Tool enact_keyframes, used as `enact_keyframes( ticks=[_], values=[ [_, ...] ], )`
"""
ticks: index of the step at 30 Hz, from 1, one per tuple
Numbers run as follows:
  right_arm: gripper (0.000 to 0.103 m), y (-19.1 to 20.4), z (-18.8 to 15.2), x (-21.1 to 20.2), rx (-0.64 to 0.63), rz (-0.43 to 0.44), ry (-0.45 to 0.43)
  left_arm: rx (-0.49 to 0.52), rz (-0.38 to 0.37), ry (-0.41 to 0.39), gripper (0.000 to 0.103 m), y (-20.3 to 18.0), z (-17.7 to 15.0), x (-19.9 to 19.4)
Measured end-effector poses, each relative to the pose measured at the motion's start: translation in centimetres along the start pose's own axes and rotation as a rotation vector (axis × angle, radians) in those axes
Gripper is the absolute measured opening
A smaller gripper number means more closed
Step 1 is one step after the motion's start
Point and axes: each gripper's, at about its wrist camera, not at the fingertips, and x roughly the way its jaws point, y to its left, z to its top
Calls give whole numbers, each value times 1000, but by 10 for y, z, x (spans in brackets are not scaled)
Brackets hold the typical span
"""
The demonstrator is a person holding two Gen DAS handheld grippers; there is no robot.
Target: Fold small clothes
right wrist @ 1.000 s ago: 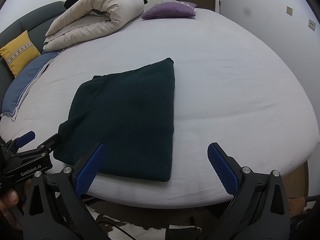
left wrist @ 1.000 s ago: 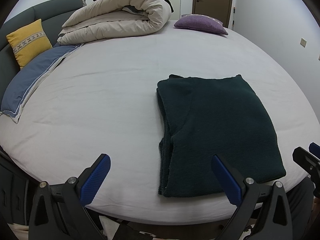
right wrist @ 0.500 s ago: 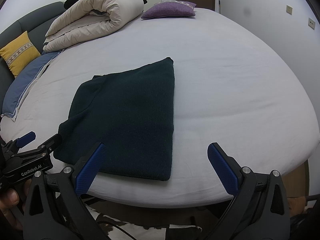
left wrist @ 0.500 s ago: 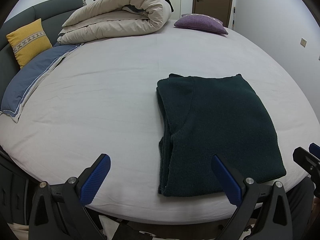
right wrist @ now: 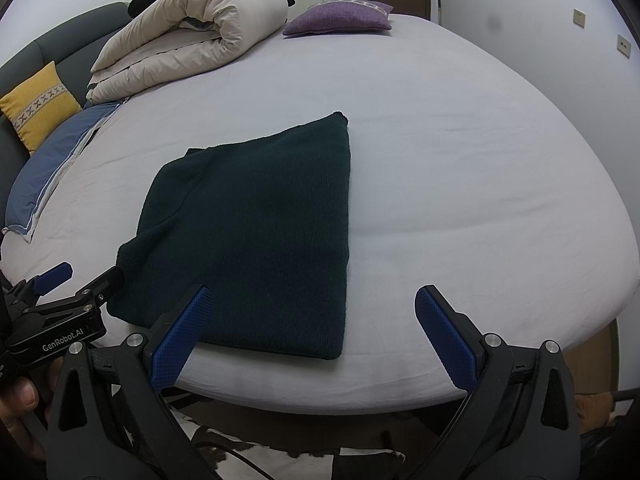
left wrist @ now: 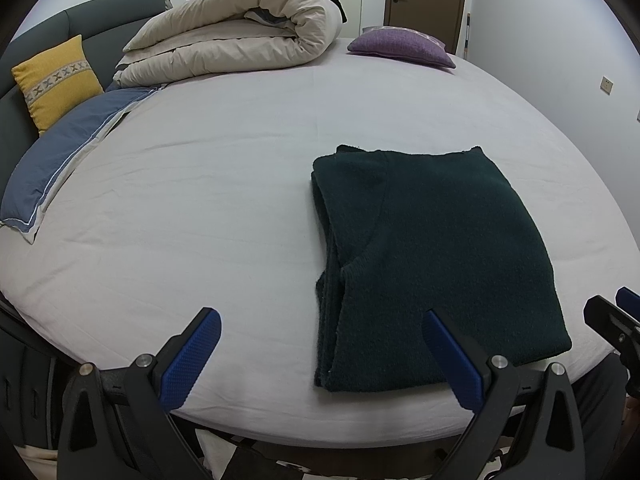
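A dark green knit garment (left wrist: 432, 256) lies folded into a flat rectangle on the white bed sheet (left wrist: 200, 200), near the front edge. It also shows in the right wrist view (right wrist: 256, 228). My left gripper (left wrist: 320, 360) is open and empty, held just in front of the garment's near left corner. My right gripper (right wrist: 312, 340) is open and empty, in front of the garment's near right corner. Neither gripper touches the cloth. The left gripper shows at the left edge of the right wrist view (right wrist: 60, 304).
A rolled cream duvet (left wrist: 240, 36) lies at the back of the bed. A purple cushion (left wrist: 400, 46) sits at the back right. A yellow cushion (left wrist: 56, 80) and a blue pillow (left wrist: 72, 152) lie at the left. Walls and a door stand behind.
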Motion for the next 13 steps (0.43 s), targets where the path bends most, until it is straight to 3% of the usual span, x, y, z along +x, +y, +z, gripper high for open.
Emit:
enact_keyframes(
  ticks=[13],
  values=[
    [103, -1, 1, 1, 0, 1, 1, 0, 3, -4, 103, -1, -1, 1]
  ],
)
